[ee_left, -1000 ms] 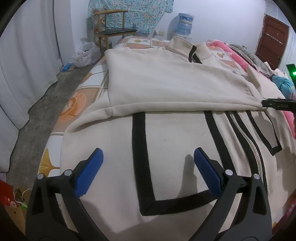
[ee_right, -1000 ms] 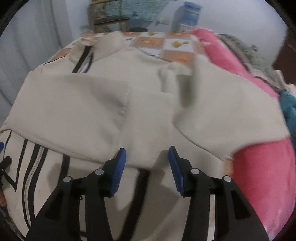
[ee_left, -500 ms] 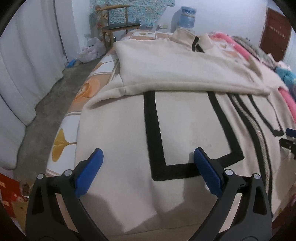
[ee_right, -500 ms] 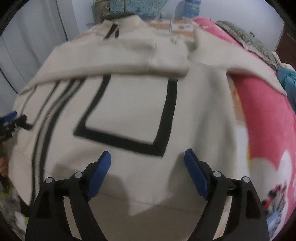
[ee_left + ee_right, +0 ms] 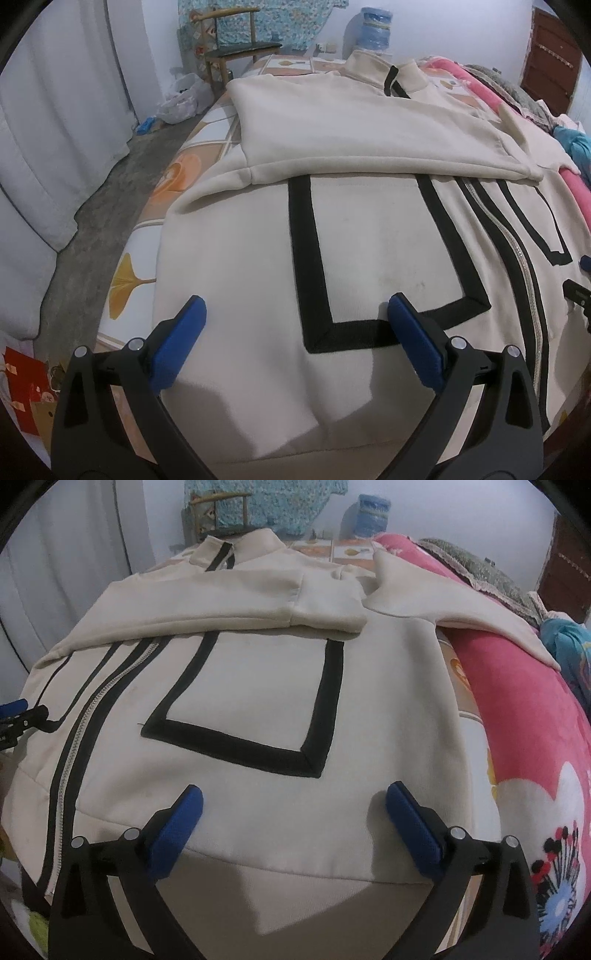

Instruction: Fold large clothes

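jacket: cream, black stripes | blanket: pink, floral | bedsheet: orange-white, perhaps leaf-printed

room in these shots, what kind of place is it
Most likely a bedroom in a home: the cream jacket lies spread on a bed with a patterned sheet and pink blanket, with a wooden chair and water jug by the wall.

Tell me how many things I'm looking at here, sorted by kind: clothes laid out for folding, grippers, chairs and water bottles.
Cream jacket: 1
Grippers: 2, the left gripper and the right gripper, both open with nothing between the jaws
Wooden chair: 1
Blue water bottle: 1
Total: 5
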Tool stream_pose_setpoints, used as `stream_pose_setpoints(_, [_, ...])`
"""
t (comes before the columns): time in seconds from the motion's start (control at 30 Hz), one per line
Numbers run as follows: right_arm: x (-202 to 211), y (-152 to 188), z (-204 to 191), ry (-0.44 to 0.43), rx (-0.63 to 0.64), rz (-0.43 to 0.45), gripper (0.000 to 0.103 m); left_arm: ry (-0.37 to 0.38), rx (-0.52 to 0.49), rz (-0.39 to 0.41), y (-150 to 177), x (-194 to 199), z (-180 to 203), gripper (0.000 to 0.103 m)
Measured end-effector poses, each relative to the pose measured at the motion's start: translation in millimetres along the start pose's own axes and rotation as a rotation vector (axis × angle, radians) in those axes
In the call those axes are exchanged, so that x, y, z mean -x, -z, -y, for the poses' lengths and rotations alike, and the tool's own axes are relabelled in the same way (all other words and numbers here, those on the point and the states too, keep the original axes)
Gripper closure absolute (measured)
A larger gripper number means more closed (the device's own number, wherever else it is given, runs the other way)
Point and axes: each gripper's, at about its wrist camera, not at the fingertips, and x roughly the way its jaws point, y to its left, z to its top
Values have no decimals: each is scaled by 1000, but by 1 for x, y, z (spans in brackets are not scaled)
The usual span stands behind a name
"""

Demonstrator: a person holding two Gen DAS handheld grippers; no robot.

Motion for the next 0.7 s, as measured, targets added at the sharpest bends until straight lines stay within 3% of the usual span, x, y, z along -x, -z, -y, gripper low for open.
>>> stream_pose_setpoints(0.13, [8, 5, 0, -8, 18, 8, 7, 0, -11, -15, 0, 6, -1, 8])
stream_pose_setpoints(0.37, [55, 30, 19, -7, -7, 51, 7, 51, 10, 142, 31, 66, -38, 8])
stream_pose_setpoints(0.57, [78, 52, 45, 32, -78, 45, 7, 83, 108, 107, 65, 78, -66, 8])
stream_pose_setpoints(0.7, [75, 61, 55, 45, -103, 11, 17, 159, 145, 75, 77, 72, -70, 28])
